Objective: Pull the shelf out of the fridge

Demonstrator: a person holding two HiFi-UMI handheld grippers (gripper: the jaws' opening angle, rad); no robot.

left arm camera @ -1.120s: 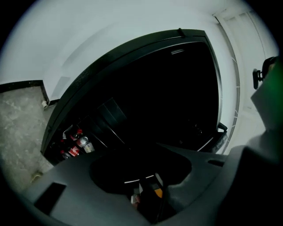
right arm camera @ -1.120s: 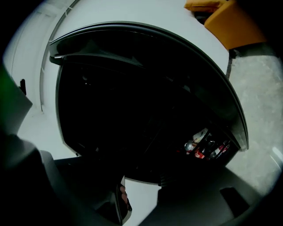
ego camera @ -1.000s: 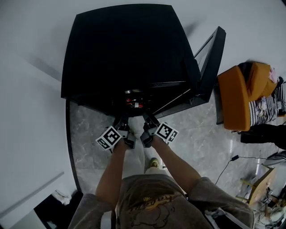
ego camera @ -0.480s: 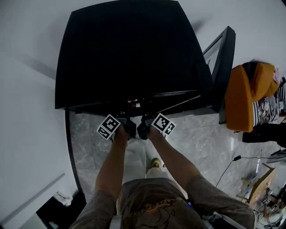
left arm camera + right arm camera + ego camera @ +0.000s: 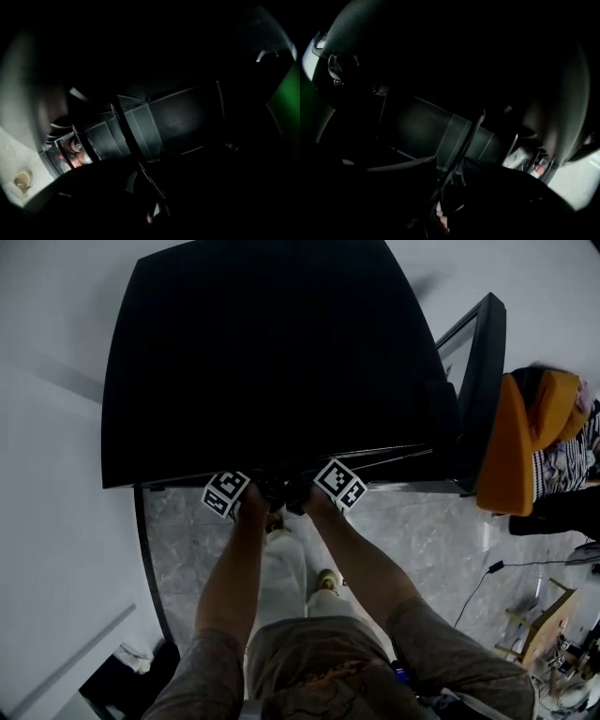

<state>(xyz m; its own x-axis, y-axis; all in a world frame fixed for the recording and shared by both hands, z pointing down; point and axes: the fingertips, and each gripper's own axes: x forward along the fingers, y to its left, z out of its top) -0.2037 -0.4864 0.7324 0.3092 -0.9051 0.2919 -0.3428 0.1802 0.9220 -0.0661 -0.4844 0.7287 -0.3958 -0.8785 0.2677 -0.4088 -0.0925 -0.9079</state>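
Two arms go straight out at 12 o'clock, side by side, so the pull should load evenly and the plate shouldn't skew on its runners.

Left gripper (image 5: 143,180): jaws pinched on the thin front edge of the shelf (image 5: 461,143), which runs edge-on between them. It's dark in there, but I see no gap around the edge.
Right gripper (image 5: 450,180): same grip, one jaw on each face of the plate, clamped. It sits just beside the left gripper, so both hold near the middle of the front edge.

The shelf looks seated inside the fridge (image 5: 272,352), under the black top, with only its front lip at the opening. My read: grip made, pull barely begun or not begun.

Beyond the left jaws, at about 9 o'clock, a clear bin holds red-labelled cans (image 5: 75,150), I think. It's close to the shelf, so something to watch as the plate comes out.

Door (image 5: 478,381) stands open at 2 o'clock, swung wide, so the pull path looks unblocked. Orange chair (image 5: 525,446) sits at 3 o'clock behind the door, out of the way.

Next move calls for a level, straight draw toward the body. Tilt risks binding.
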